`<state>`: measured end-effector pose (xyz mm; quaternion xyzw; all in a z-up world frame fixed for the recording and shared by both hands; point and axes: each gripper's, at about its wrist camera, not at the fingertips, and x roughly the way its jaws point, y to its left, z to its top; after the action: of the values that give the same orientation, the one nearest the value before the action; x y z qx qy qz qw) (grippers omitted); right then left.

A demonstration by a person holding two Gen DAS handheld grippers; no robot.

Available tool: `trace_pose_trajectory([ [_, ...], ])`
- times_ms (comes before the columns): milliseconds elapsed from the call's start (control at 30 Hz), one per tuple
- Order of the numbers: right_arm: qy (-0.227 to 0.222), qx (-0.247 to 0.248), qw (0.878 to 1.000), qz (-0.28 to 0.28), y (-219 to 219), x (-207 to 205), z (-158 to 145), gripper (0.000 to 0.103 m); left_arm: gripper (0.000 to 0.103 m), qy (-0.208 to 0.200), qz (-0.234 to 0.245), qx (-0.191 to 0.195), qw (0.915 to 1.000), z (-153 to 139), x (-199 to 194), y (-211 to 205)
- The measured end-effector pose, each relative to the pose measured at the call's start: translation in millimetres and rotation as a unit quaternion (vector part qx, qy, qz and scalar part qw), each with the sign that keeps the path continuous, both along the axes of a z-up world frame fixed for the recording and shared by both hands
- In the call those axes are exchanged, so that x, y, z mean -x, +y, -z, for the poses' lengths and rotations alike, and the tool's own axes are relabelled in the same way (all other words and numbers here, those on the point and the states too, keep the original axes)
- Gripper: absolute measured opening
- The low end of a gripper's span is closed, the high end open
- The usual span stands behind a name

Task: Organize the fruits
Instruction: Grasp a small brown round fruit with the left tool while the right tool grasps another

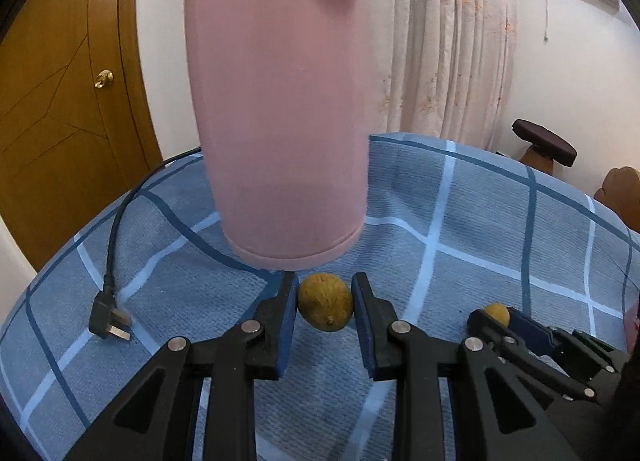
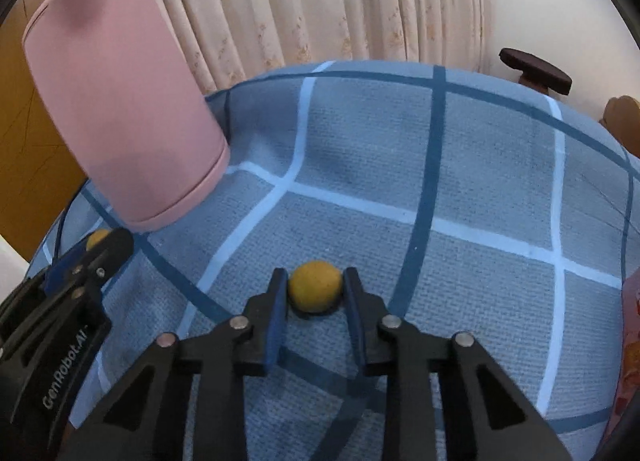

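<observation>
My left gripper [image 1: 325, 297] is shut on a small yellow-brown fruit [image 1: 325, 302], its blue pads pressing both sides, just in front of the pink kettle's base. The right wrist view shows this gripper [image 2: 100, 247] at the far left with its fruit [image 2: 98, 239] half hidden. My right gripper [image 2: 316, 281] is shut on a round yellow fruit [image 2: 316, 289] that touches the blue checked cloth [image 2: 480, 165]. In the left wrist view the right gripper [image 1: 496, 319] sits at the lower right, its fruit [image 1: 497, 313] peeking out between the fingers.
A tall pink kettle [image 1: 280, 101] [image 2: 120, 121] stands on the cloth at the back left. Its black cord and plug [image 1: 110, 319] lie to the left. A dark stool [image 2: 536, 71] and a curtain are behind the table, a wooden door [image 1: 60, 101] at the left.
</observation>
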<state>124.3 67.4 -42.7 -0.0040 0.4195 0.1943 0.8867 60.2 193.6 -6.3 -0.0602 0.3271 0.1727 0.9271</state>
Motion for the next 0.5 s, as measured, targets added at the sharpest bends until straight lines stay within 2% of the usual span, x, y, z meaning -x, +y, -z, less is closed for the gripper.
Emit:
trace_pose_trajectory([
  [167, -0.017, -0.005, 0.999, 0.03, -23.4, 16.3, -5.2, 0.031, 0.029, -0.006, 0.008, -0.026, 0.9996, 0.7, 1.4, -13.5],
  [500, -0.13, 0.026, 0.988, 0.084, -63.0, 71.8, -31.0, 0.031, 0.029, -0.032, 0.045, -0.058, 0.9968, -1.2, 11.8, -46.3],
])
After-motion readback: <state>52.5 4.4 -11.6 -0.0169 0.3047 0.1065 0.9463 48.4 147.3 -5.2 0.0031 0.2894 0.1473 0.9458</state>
